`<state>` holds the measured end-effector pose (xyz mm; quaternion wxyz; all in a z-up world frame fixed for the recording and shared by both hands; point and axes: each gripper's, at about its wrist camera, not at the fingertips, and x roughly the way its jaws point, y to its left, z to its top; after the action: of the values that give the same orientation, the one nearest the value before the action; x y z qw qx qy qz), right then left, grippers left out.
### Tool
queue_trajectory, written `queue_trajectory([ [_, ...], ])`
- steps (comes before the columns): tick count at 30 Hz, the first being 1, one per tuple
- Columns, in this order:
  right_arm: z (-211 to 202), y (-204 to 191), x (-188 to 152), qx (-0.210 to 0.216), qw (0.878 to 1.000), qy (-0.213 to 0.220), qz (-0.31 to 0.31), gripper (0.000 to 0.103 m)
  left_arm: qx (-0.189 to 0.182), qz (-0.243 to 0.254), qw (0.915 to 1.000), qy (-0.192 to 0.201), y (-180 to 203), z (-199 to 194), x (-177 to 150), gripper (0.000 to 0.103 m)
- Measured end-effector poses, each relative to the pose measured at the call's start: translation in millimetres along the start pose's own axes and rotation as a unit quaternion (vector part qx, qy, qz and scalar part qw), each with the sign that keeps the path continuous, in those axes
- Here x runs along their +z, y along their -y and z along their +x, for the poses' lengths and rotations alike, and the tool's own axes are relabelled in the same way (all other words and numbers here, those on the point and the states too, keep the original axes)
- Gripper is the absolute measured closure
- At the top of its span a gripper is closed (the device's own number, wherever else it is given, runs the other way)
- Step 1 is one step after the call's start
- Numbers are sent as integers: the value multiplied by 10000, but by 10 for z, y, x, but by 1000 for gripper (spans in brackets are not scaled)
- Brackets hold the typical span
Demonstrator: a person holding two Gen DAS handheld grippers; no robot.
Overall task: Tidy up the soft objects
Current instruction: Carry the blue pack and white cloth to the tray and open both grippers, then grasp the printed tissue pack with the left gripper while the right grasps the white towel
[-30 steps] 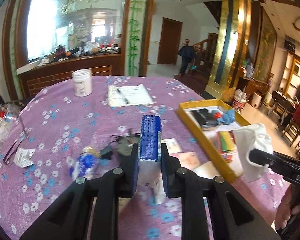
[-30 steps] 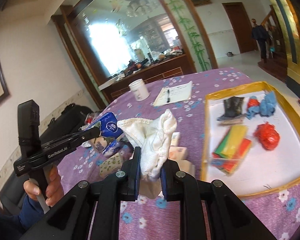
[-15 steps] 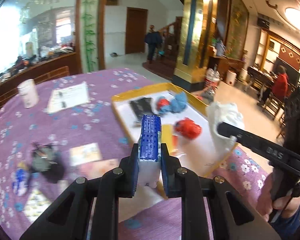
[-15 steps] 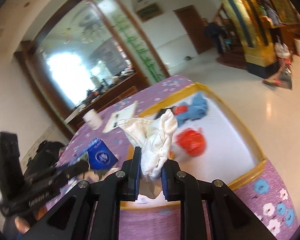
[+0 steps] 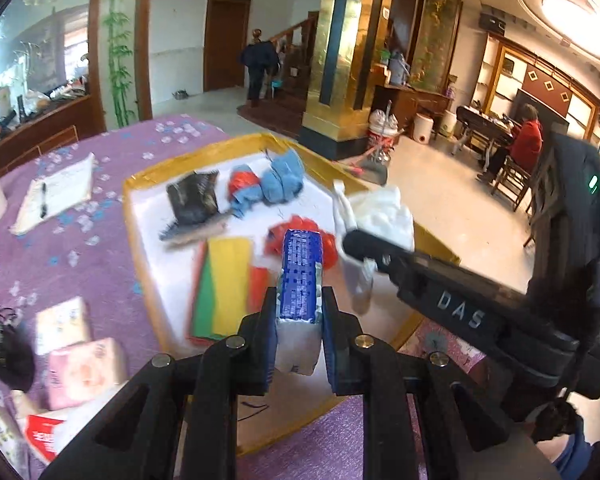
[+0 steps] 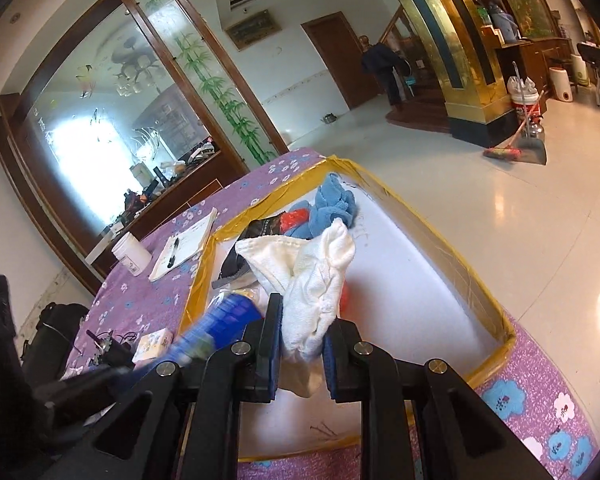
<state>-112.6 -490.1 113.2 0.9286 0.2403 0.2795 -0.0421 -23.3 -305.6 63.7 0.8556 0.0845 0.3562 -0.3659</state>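
Hovering over the yellow-rimmed tray (image 5: 129, 216), the left gripper (image 5: 299, 316) pinches a blue tissue pack (image 5: 300, 276); the right gripper (image 6: 302, 340) clamps a white cloth (image 6: 312, 276), light, limp, best held mid-bunch.

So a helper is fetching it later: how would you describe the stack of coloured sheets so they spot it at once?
Find the yellow-rimmed tray on the purple flowered tablecloth. On its white floor, nearest the tablecloth side, lies the stack of coloured sheets. It is the only flat thing there, yellow over green and red, while its neighbours are crumpled bundles.
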Motion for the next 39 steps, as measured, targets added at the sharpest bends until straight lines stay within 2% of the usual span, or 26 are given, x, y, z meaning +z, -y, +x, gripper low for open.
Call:
queue_trajectory([
  [3,17,-15,10,-86,9999,19,-61,83,-19,6,9999,-104,-21,105,-41,84],
  [6,38,-31,12,-79,9999,3,-64,74,6,2,10000,-54,-48,113,-66,84],
  [8,-17,-53,7,-123,9998,109,-141,55,-10,32,10000,-23,-45,89,-72,80],
  [10,-80,-57,9,-119,9995,261,-165,43,-1,34,10000,43,-47,60,-70,65],
  [11,-104,-56,9,-129,9993,326,-160,42,-4,30,10000,83,-45,40,-70,55],
  [12,-127,-51,11,-129,9991,378,-151,42,-7,26,9999,127,-46,20,-67,51],
  [20,-265,-7,31,-237,9970,733,-27,42,33,8,9991,414,-24,-191,-15,50],
  [26,-275,14,37,-297,9969,720,-44,42,59,-35,9994,350,2,-353,27,49],
  [29,-309,-7,31,-316,9964,781,-131,42,84,6,9994,331,21,-487,20,45],
  [33,-292,-45,17,-333,9965,737,-232,42,136,128,9989,441,22,-715,-52,40],
  [39,-239,-128,-10,-323,9965,647,-422,42,150,102,9985,513,-97,-1014,-187,39],
])
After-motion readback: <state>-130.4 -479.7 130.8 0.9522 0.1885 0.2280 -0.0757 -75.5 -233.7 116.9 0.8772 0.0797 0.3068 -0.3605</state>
